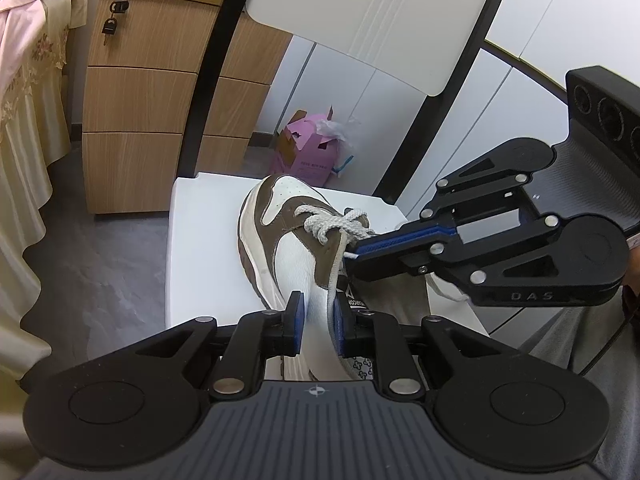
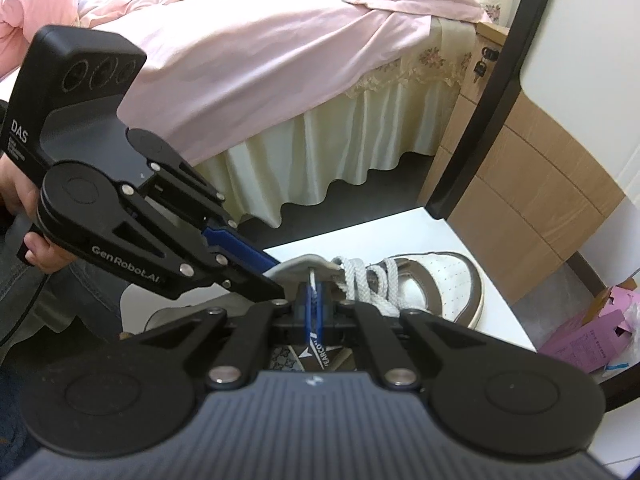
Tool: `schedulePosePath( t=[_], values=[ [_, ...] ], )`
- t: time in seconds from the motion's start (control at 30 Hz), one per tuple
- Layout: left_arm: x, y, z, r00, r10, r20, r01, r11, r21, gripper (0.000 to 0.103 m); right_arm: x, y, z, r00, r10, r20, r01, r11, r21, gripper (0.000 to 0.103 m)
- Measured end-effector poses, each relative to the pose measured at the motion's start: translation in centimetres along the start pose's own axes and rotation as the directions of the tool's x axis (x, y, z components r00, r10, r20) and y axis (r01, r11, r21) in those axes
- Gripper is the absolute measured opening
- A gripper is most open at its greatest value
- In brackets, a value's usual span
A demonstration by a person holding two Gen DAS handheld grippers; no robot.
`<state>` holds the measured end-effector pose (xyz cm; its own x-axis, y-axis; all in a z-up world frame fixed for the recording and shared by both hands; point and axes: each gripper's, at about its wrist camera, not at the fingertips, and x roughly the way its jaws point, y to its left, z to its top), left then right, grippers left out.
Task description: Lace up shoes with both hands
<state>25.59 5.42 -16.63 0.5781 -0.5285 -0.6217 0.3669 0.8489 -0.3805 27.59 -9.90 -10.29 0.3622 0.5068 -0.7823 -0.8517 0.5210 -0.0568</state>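
One shoe — toe pointing away

Both wrist views look steeply down, close above the shoe. The left faces a cabinet, the right a bed; both share the shoe.

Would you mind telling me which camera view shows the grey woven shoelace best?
The left wrist view: the grey woven shoelace crosses the brown-and-white sneaker and one strand runs down between the left gripper's pads. The right wrist view shows the crossings, but the right gripper, shut on the lace tip, hides the rest.
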Motion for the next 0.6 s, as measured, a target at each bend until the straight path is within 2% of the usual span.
schedulePosePath(
  t=[0.17,0.43,0.6],
  values=[
    [0.1,-0.2,-0.1,1.0,0.005,0.004,-0.005,1.0,0.011,0.021,0.3,0.2,0.0,1.0,0.006,-0.004,-0.006,1.0,-0.001,0.003],
    [0.2,-2.5,-0.7,0.997,0.072,0.016,-0.074,0.975,0.208,0.021,1.2,-0.1,-0.3,1.0,-0.005,-0.015,0.005,0.999,0.035,0.003],
    [0.3,-2.7,-0.8,0.996,0.083,0.017,-0.085,0.966,0.243,0.021,0.9,-0.2,0.0,1.0,-0.008,0.029,0.006,0.998,0.068,0.003]
  ],
)
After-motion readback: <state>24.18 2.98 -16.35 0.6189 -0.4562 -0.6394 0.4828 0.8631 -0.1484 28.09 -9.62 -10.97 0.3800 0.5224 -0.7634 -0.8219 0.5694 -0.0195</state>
